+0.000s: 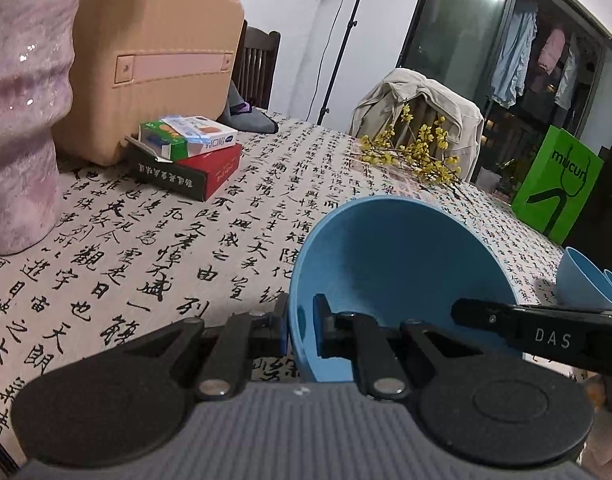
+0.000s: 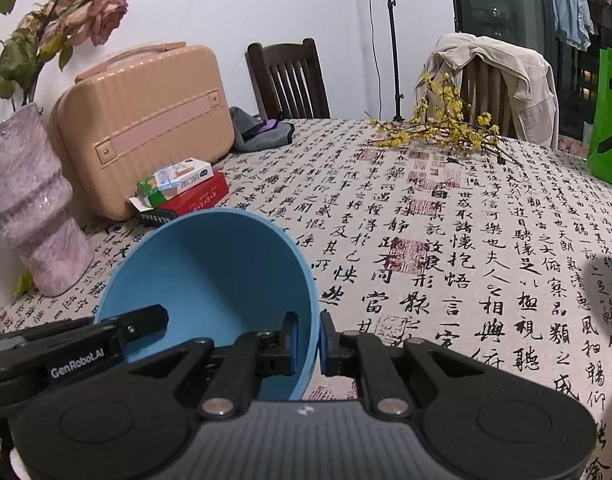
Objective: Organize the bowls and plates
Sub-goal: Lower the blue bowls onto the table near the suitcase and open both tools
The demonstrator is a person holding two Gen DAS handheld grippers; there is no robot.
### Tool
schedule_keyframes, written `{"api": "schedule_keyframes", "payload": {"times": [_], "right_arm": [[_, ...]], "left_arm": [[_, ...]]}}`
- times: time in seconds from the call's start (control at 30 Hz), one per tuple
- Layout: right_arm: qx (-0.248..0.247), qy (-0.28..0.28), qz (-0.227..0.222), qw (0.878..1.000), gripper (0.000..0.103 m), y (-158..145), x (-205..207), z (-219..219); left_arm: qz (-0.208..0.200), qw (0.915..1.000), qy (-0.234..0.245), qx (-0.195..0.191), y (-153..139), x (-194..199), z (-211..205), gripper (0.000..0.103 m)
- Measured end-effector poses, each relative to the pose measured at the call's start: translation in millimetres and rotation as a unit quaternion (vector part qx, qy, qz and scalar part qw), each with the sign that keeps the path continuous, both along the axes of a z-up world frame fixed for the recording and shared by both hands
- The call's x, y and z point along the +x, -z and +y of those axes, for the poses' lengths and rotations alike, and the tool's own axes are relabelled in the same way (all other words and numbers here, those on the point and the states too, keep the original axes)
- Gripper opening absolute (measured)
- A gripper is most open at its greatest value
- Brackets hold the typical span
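We hold one round blue plastic bowl between both claws, tilted so its hollow faces the cameras, above the tabletop with its cream cloth printed in black calligraphy. Our left claw is clamped tight on the bowl's left rim, one finger outside the wall and one inside. Our right claw pinches the opposite rim in the same way, closed down on the thin wall. Each claw's finger reaches into the other's view across the bowl's mouth. Off to the right edge of the left view lie more blue cups or bowls on their sides on the cloth. Farther back stand a peach hard-shell case, a red box with small cartons stacked on it, a mauve ribbed vase and yellow flower sprigs.
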State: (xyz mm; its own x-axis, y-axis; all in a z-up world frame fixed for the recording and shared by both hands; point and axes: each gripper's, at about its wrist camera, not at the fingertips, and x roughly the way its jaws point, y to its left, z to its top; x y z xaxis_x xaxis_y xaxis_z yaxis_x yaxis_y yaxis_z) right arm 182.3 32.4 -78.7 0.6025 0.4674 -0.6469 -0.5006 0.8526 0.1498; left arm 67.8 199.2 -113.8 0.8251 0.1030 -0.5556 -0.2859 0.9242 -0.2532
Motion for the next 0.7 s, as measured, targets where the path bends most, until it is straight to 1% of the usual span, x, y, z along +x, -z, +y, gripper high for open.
{"api": "schedule_keyframes", "payload": {"times": [0.27, 0.43, 0.47, 0.5, 0.57, 0.6, 0.7], "right_arm": [[0.009, -0.001, 0.007, 1.000, 0.011, 3.5, 5.4, -2.0], [0.019, 0.001, 0.019, 1.000, 0.017, 4.8, 8.0, -6.3], [0.021, 0.002, 0.018, 1.000, 0.017, 4.2, 8.2, -7.8], [0.023, 0.003, 0.017, 1.000, 0.019, 3.5, 8.1, -9.0], [0.034, 0.002, 0.018, 0.999, 0.025, 1.8, 7.4, -11.3], [0.041, 0.002, 0.018, 0.999, 0.029, 0.5, 6.8, -12.7], [0.051, 0.003, 0.010, 0.999, 0.031, -3.8, 4.0, -17.2]], "left_arm": [[-0.001, 0.9999, -0.004, 0.009, 0.4, 2.8, -3.8, 0.012], [-0.005, 0.9998, -0.004, 0.016, -0.9, 2.9, -6.3, 0.014], [-0.006, 0.9998, -0.006, 0.018, -1.9, 2.5, -6.1, 0.015], [-0.009, 0.9998, -0.004, 0.017, -3.1, 2.0, -5.8, 0.017], [-0.014, 0.9997, -0.005, 0.019, -5.9, 0.5, -6.1, 0.019], [-0.016, 0.9996, -0.006, 0.022, -7.1, 0.2, -6.5, 0.022], [-0.024, 0.9992, -0.012, 0.030, -11.3, -2.5, -7.8, 0.034]]}}
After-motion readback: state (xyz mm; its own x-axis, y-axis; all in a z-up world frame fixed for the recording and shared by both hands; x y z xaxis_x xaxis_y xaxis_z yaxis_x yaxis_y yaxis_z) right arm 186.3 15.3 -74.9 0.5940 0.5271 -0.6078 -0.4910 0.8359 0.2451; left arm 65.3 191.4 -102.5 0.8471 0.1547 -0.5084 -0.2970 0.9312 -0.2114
